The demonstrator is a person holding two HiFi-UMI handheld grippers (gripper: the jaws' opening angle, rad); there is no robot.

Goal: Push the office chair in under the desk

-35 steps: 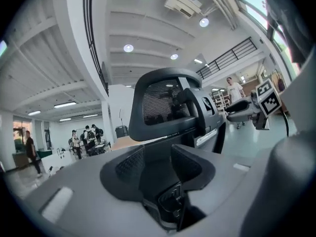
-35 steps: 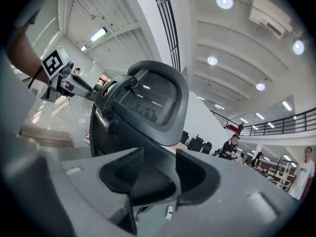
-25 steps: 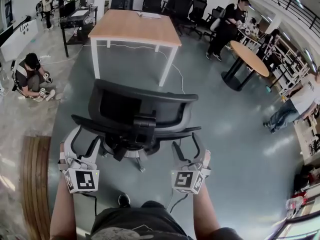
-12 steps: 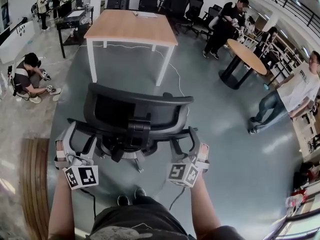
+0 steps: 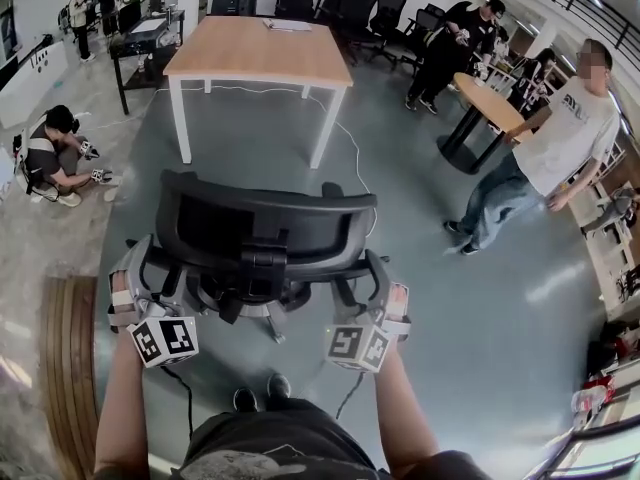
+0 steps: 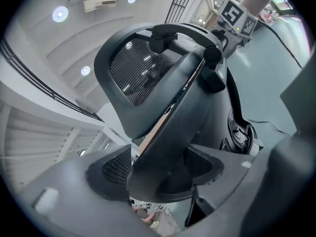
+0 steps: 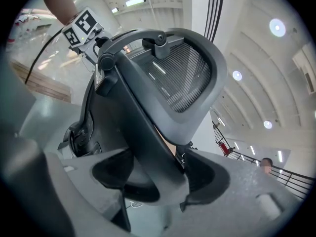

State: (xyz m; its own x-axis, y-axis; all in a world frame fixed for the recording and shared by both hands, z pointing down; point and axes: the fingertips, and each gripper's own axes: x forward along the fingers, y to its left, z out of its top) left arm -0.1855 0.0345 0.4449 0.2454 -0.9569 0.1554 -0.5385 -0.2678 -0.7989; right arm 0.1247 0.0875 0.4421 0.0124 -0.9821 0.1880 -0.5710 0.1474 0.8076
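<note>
A black mesh-backed office chair (image 5: 265, 230) stands in front of me with its back toward me. It faces the wooden desk (image 5: 255, 53) with white legs farther ahead, apart from it. My left gripper (image 5: 148, 273) is at the chair's left armrest. In the left gripper view that armrest (image 6: 173, 132) fills the gap of the left gripper (image 6: 163, 177), whose jaws are closing on it. My right gripper (image 5: 362, 286) is at the right armrest. In the right gripper view the right gripper (image 7: 158, 181) holds the armrest strut (image 7: 148, 137) between its pads.
A person in a white shirt (image 5: 560, 133) walks at the right near a round table (image 5: 495, 113). Another person (image 5: 50, 158) crouches on the floor at the left. A wooden platform (image 5: 70, 368) lies at the lower left. A cable (image 5: 345, 148) runs by the desk's right leg.
The chair and both grippers have moved forward toward the desk. The person in the white shirt has walked in from the right edge toward the round table.
</note>
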